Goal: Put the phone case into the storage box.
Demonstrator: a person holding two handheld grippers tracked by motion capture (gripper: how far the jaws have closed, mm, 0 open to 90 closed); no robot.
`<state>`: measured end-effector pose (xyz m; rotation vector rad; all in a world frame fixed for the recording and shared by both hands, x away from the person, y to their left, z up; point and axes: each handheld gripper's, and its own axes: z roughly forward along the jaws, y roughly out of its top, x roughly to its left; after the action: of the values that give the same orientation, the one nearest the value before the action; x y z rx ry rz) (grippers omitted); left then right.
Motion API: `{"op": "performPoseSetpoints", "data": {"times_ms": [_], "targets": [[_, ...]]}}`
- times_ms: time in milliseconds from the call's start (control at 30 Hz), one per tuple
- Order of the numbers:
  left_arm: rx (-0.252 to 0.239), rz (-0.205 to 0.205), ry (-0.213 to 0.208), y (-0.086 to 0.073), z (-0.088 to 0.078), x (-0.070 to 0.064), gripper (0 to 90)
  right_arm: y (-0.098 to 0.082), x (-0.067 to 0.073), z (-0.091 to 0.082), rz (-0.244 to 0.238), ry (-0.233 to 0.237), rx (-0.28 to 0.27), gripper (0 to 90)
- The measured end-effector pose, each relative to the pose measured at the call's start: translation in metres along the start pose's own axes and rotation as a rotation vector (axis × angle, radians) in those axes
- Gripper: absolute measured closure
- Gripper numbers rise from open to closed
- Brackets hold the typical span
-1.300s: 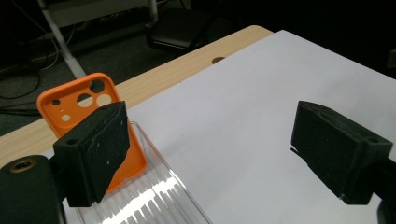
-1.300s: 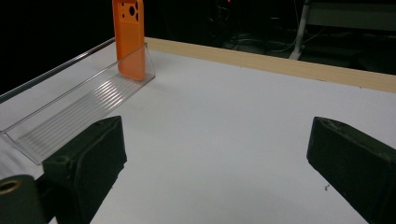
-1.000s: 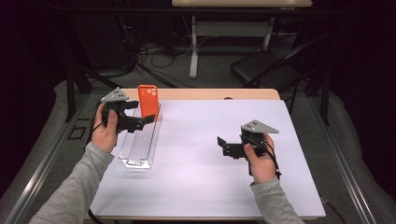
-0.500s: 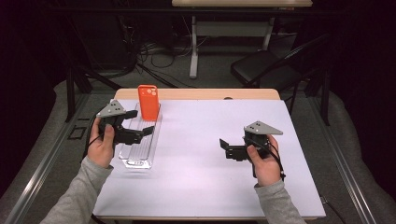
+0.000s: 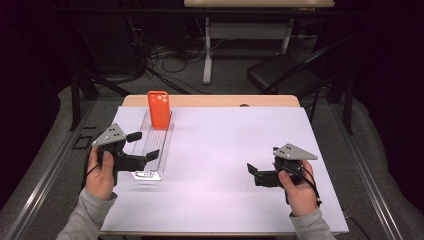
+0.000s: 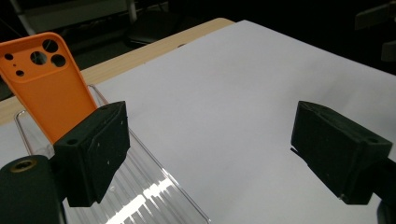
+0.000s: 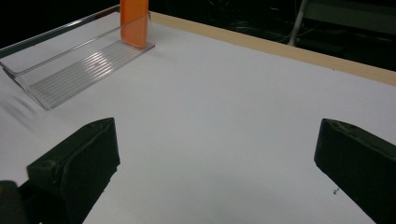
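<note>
Left gripper (image 5: 144, 145) now drawn back from the orange phone case (image 5: 159, 110) toward the clear rack's (image 5: 150, 175) near end, seemingly lower, right gripper (image 5: 253, 171) shifted slightly nearer the table's front edge.

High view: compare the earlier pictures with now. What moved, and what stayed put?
The left gripper, open and empty, drew back toward the person along the clear tray. The right gripper slid nearer the table's front edge. The orange phone case stayed standing in the tray.

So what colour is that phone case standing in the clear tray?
Orange. The phone case shows best in the left gripper view.
</note>
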<state>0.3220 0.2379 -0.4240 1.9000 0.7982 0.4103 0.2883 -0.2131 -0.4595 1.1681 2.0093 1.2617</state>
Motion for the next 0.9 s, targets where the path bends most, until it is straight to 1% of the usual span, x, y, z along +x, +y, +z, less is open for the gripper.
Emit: {"op": "performPoseSetpoints", "data": {"times_ms": [67, 133, 267, 433, 500, 600, 667, 700, 767, 800, 900], "targets": [[0.001, -0.002, 0.013, -0.006, -0.002, 0.0, 11.7, -0.003, -0.002, -0.003, -0.003, -0.005, 0.004, 0.0], [-0.001, -0.015, 0.013, -0.012, -0.003, 0.0, 11.8, -0.007, -0.003, -0.006, 0.005, -0.009, -0.001, 0.0], [-0.002, -0.019, 0.027, -0.025, -0.006, 0.002, 11.8, -0.013, -0.004, -0.009, 0.012, -0.013, -0.002, 0.0], [-0.018, -0.047, 0.034, -0.042, -0.008, 0.004, 11.9, -0.021, -0.005, -0.011, 0.019, -0.015, -0.01, 0.0], [-0.017, -0.048, 0.04, -0.047, -0.01, 0.006, 11.9, -0.024, -0.006, -0.012, 0.02, -0.021, -0.011, 0.0], [-0.016, -0.054, 0.068, -0.056, -0.014, 0.008, 12.0, -0.028, -0.008, -0.014, 0.022, -0.019, -0.001, 0.0], [-0.03, -0.07, 0.066, -0.062, -0.016, 0.009, 12.0, -0.031, -0.009, -0.014, 0.019, -0.033, 0.0, 0.0], [-0.031, -0.069, 0.069, -0.065, -0.017, 0.009, 12.0, -0.034, -0.009, -0.014, 0.018, -0.043, 0.001, 0.0], [-0.043, -0.08, 0.062, -0.07, -0.019, 0.009, 12.0, -0.038, -0.01, -0.015, 0.014, -0.052, 0.004, 0.0], [-0.047, -0.079, 0.063, -0.072, -0.02, 0.01, 12.0, -0.04, -0.011, -0.016, 0.019, -0.051, 0.007, 0.0], [-0.044, -0.07, 0.083, -0.079, -0.023, 0.01, 12.0, -0.047, -0.014, -0.018, 0.028, -0.06, 0.012, 0.0]]}}
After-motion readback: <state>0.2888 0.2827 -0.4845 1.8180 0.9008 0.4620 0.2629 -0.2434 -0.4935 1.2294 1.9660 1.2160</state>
